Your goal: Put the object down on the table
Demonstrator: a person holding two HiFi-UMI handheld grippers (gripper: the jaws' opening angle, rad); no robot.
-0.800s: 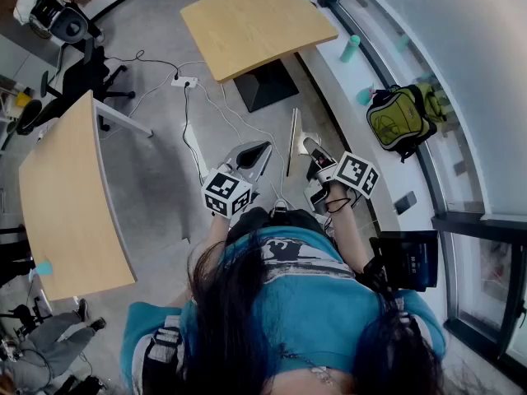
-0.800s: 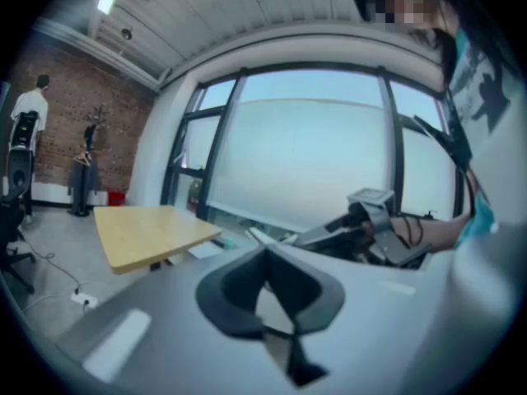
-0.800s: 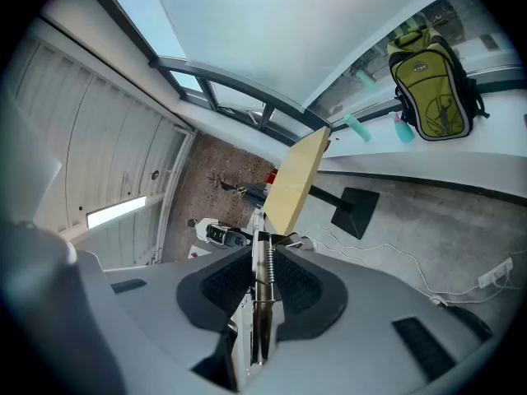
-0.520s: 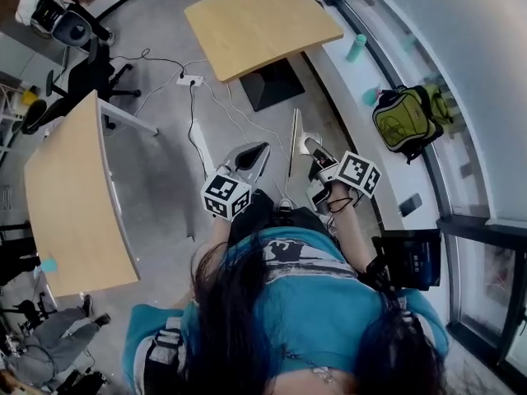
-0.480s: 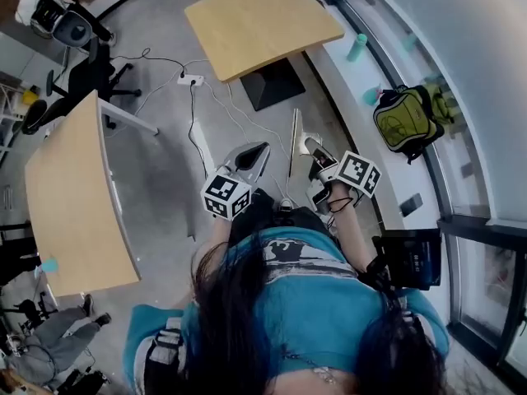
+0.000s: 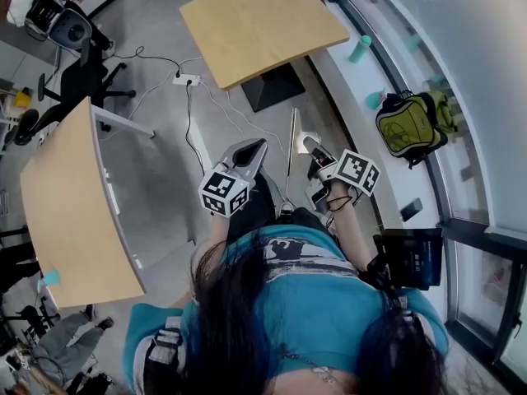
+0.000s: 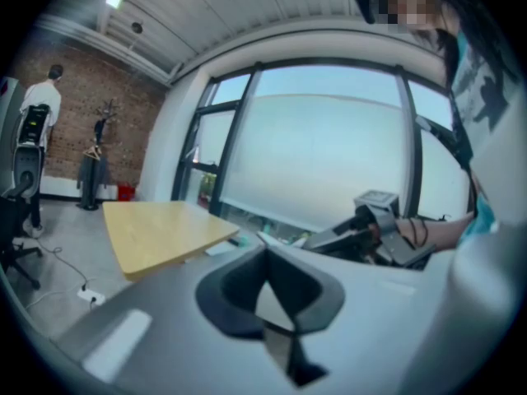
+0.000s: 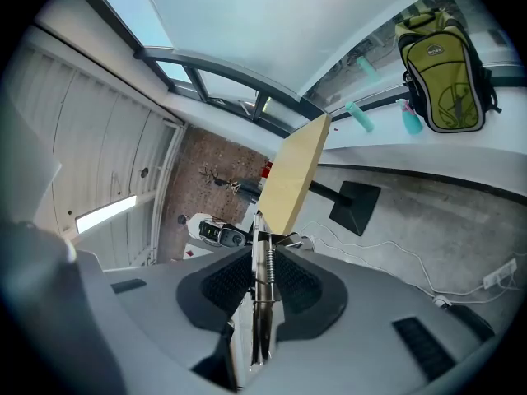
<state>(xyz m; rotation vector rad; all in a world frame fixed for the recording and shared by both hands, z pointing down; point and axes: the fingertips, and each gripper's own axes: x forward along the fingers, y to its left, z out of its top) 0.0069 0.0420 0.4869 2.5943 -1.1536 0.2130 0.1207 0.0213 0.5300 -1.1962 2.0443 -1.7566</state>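
My right gripper (image 6: pixel 311 148) (image 8: pixel 262 290) is shut on a thin flat board with a metal spring clip, a clipboard (image 6: pixel 291 142) (image 8: pixel 267 257). It is held edge-on in the air above the floor, and its clip sits between the ribbed pads. My left gripper (image 6: pixel 252 150) (image 7: pixel 265 257) is beside it on the left, jaws closed together with nothing in them. A wooden table (image 6: pixel 262 21) (image 7: pixel 160 229) (image 8: pixel 295 175) stands ahead, beyond both grippers. A second wooden table (image 6: pixel 70 204) is at the left.
The black foot (image 6: pixel 268 85) of the far table and white cables (image 6: pixel 189 105) lie on the grey floor ahead. A green backpack (image 6: pixel 410 122) (image 8: pixel 445 81) and teal bottles (image 6: pixel 359 49) sit on the window ledge to the right. An office chair (image 6: pixel 74 76) stands at the upper left.
The head view has shifted a little. My left gripper sits slightly farther forward. The right gripper keeps the clipboard in the same pose.
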